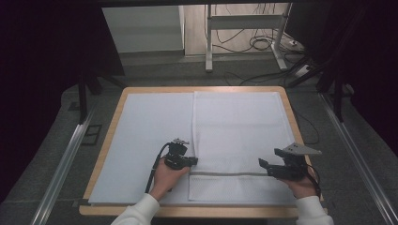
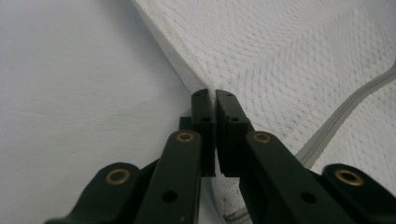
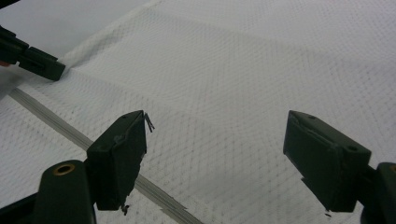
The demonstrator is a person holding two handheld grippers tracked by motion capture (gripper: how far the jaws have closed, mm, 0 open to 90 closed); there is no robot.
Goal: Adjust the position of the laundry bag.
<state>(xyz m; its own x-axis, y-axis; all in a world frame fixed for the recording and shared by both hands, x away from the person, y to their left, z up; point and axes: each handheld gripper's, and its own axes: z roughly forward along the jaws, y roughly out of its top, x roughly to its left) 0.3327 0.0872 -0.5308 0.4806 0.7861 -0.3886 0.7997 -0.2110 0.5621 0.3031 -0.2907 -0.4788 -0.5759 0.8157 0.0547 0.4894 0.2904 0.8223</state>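
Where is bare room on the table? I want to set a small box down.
Free: the white mat left of the towel, behind the left hand-held gripper. Crowded: the near edge, where the right hand-held gripper also works.

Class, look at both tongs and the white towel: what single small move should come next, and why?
Probably close the right tongs on the towel edge. The left tongs are already shut on its left edge near the grey stripe, while the right tongs stand open over the cloth, so only one side is held for lifting.
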